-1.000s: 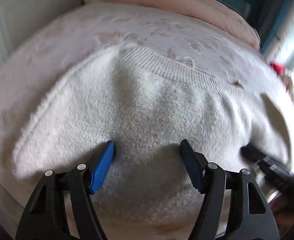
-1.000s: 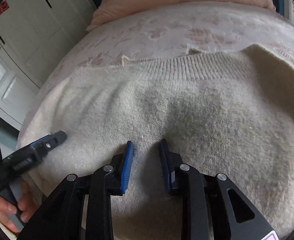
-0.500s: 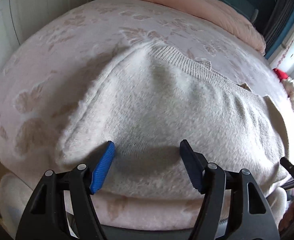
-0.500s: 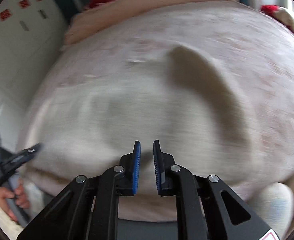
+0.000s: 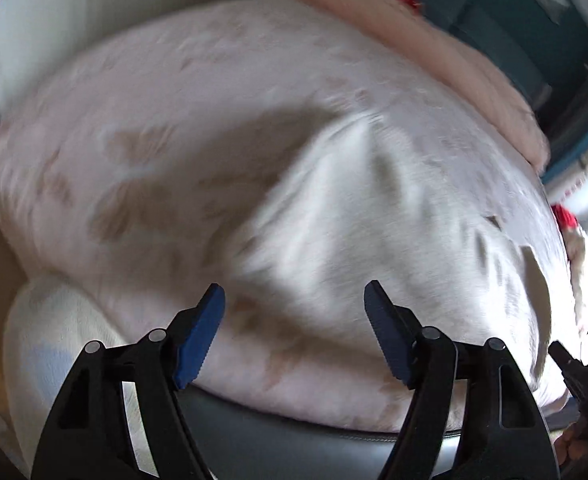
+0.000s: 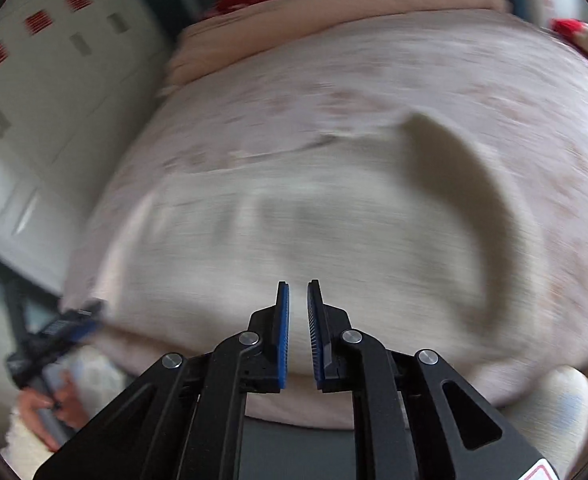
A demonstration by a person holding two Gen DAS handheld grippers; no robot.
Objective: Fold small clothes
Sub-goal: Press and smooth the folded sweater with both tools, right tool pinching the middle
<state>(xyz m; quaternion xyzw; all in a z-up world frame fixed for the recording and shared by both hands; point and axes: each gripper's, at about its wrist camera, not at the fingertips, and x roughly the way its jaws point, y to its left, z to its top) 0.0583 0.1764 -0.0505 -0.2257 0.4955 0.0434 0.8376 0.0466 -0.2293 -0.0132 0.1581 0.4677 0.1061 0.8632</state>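
Cream fuzzy knit sweater (image 6: 334, 248) lies spread on the pink floral-print bed (image 5: 142, 128), near the bed's front edge, w/ one corner flap turned up on its right side. Both views are smeared, so you can't read the hems. Your right gripper (image 6: 297, 332) hangs above the sweater, fingers nearly together w/ only a slim gap, nothing between them. Your left gripper (image 5: 294, 336) sits off the sweater's left edge, fingers wide, just been opening, empty. Risk from here: dive in at this pace and you'd likely pinch bedspread along w/ the knit, or catch one layer only, and the fold goes crooked. The soft knit may drag and bunch.
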